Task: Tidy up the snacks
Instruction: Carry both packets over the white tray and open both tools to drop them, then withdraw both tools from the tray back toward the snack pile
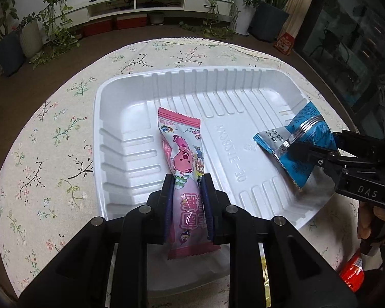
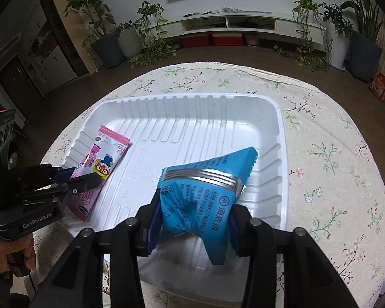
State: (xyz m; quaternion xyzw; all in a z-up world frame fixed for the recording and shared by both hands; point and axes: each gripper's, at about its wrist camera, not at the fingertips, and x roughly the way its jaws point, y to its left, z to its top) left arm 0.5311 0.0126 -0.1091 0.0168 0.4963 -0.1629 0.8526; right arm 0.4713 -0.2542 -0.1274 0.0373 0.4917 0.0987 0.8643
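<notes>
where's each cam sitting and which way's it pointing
Left wrist: on the left gripper, looking down along its fingers at the pink snack it grips over the white tray.
Right wrist: on the right gripper, looking down at the blue packet it holds; a hand shows.
Shared: tray, both snacks, floral tablecloth.

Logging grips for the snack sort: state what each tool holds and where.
Left tool grips the pink snack packet across its lower half. Right tool grips the blue snack bag by its lower sides.
</notes>
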